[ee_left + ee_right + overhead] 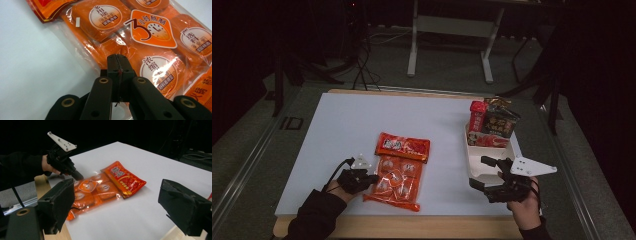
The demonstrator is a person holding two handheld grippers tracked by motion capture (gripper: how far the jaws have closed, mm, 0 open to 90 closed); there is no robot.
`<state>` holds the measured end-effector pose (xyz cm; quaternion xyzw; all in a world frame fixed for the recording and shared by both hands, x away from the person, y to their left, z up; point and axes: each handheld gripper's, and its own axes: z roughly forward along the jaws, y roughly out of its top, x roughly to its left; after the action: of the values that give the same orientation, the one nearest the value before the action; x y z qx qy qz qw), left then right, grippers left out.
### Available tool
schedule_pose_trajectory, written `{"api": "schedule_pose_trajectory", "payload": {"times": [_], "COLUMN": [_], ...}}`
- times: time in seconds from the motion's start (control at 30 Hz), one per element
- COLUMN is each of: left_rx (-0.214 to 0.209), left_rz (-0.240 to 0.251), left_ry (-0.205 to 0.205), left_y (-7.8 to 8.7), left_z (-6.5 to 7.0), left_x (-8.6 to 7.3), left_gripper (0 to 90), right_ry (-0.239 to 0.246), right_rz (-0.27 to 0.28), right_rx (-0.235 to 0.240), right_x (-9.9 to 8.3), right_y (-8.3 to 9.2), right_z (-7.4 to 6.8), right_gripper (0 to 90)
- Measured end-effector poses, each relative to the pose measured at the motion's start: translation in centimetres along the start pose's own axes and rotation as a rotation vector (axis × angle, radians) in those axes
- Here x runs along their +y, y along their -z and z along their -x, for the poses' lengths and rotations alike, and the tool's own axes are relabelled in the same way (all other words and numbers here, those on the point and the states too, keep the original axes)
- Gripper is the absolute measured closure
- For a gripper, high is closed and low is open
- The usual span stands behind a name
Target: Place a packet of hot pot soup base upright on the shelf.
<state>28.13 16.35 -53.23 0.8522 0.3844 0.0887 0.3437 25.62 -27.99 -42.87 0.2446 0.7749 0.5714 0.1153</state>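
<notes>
Two tongs, one orange seasoning pack at the near edge of the white surface (342, 125).
My left tongs (117, 58) are pressed tight together with nothing between, tips at the clear orange pack (394, 182); my right tongs (479, 178) gape wide and empty, well right of the pack. Just beyond the pack lies a red pouch (403, 146), overlapping its far end; farther right of it, a white tray (479, 162) carries snack packets (492, 125).

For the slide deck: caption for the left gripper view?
Shut left tool at the edge of a clear pack of orange sachets.
</notes>
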Motion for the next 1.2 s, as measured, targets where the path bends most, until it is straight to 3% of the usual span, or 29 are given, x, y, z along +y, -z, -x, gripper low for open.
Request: {"api": "schedule_pose_trajectory", "payload": {"times": [0.27,0.5,0.6,0.7,0.77,0.87,0.97,1.13,1.2], "left_rx": [-0.043,-0.078,-0.078,-0.091,-0.076,-0.091,-0.071,-0.094,-0.093], "left_rz": [-0.003,0.003,0.002,0.006,0.009,0.046,0.074,0.123,0.109], "left_ry": [-0.036,-0.028,-0.046,-0.038,-0.055,-0.046,-0.038,0.007,0.011], "left_y": [-1.6,-2.7,-3.1,-3.4,-3.3,-3.2,-2.9,-2.2,-2.0], "left_z": [1.7,2.5,3.0,3.2,3.4,3.1,3.1,3.0,3.1], "left_x": [1.6,2.5,2.9,3.1,3.2,3.1,3.3,3.7,3.9], "left_gripper": [90.0,90.0,90.0,90.0,90.0,89.9,81.7,75.2,68.7], "right_ry": [0.002,-0.001,0.002,0.005,0.003,0.001,0.003,0.002,0.0], "right_rz": [0.002,0.001,0.001,0.0,0.0,0.0,0.001,0.004,0.005], "right_rx": [0.0,-0.001,-0.003,-0.004,-0.004,-0.006,-0.008,-0.013,-0.014], "right_x": [0.0,-0.1,0.0,0.0,-0.1,-0.1,-0.1,-0.1,-0.1], "right_y": [0.1,0.1,0.2,0.2,0.2,0.3,0.4,0.6,0.6], "right_z": [0.0,0.0,0.0,0.0,0.0,0.1,0.1,0.1,0.1], "right_gripper": [13.6,13.6,13.6,13.7,13.7,13.7,13.8,13.7,13.7]}}
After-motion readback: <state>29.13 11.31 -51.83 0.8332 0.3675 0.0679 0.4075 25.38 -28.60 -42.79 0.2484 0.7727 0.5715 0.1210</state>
